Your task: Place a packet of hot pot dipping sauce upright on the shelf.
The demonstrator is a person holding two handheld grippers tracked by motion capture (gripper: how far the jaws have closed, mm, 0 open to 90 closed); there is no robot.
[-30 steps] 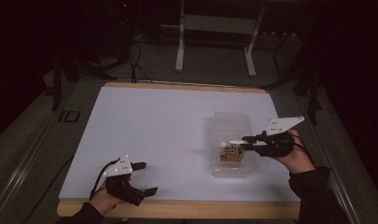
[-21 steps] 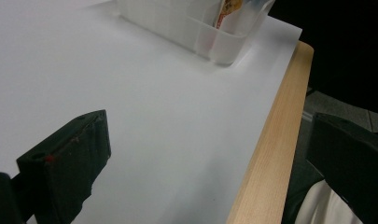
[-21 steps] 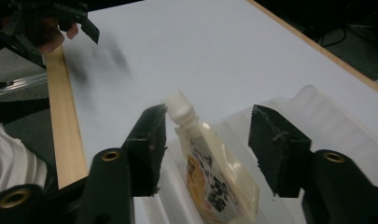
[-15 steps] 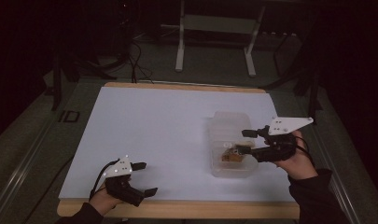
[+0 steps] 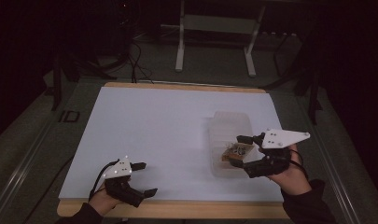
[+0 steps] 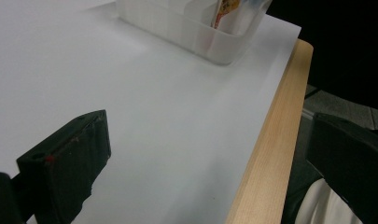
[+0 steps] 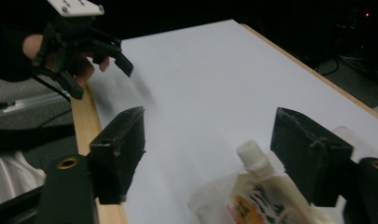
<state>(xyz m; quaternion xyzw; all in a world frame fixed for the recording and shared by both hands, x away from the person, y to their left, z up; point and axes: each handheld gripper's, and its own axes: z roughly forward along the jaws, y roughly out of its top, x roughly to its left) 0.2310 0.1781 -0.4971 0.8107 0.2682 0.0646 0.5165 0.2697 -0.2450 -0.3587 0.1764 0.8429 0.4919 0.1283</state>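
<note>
Fingers of our left gripper (image 5: 142,178) stand wide apart with nothing between them, low at the near-left corner of the table (image 5: 144,121). In the left gripper view one finger (image 6: 70,163) lies over the white sheet while the other hangs past the wooden near edge (image 6: 270,140), so that gripper straddles the rim. Ahead of it and toward the middle we see a broad stretch of bare white surface, open all the way to the far edge.

Moving right, the clear plastic bin (image 5: 228,128) sits on the right half of the table, its near end close to the front edge and its right wall well inside the right edge. A spouted pouch (image 5: 237,151) lies in the bin's near end, its white cap (image 7: 252,156) pointing away from the right gripper.

Our right gripper (image 5: 245,154) hovers at the bin's near-right side. Its fingers (image 7: 121,149) are spread wide on either side of the pouch, gripping nothing; we cannot tell whether either touches it.
</note>
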